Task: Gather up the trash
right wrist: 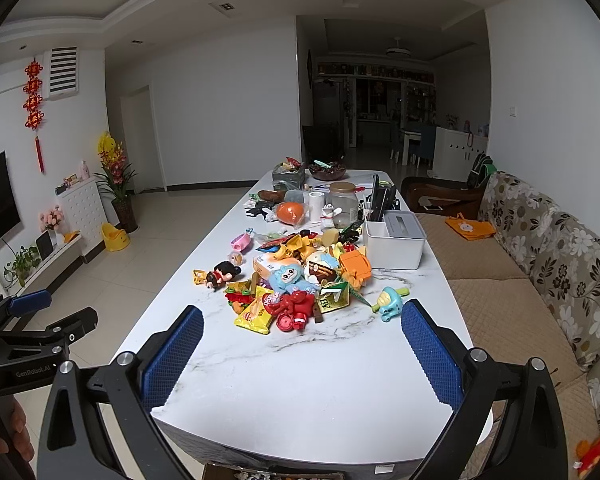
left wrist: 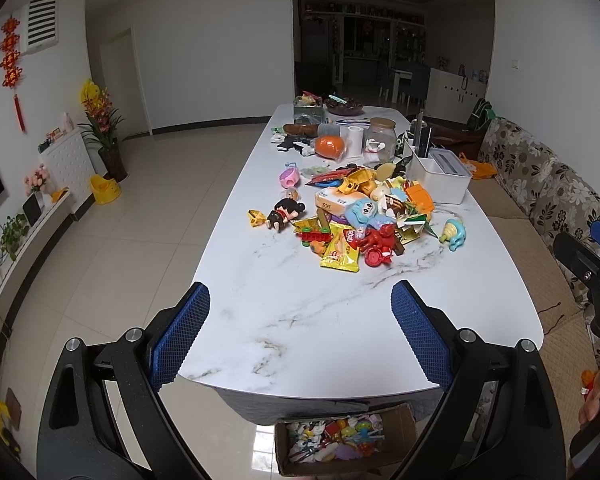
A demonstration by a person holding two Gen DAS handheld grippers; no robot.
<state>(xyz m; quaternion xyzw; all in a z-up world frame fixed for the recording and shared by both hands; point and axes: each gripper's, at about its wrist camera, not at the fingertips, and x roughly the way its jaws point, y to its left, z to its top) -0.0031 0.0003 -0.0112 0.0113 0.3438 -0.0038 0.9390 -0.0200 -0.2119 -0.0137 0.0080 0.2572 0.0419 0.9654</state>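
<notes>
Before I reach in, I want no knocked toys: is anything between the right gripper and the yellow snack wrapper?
Nothing visible: bare marble table lies between the open right gripper and the yellow snack wrapper, at the pile's near edge.

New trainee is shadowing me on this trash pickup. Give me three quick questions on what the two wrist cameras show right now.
1. True or false: the left gripper is shut on a wrapper.
2. Which lies nearest the table's near end: A) the yellow snack wrapper, B) the glass jar, C) the white organizer box?
3. Fill in: under the table's near end stands a cardboard ____ holding small colourful items.

Key: 1 false, both grippers, including the right gripper, are open and empty; 2 A; 3 box.
</notes>
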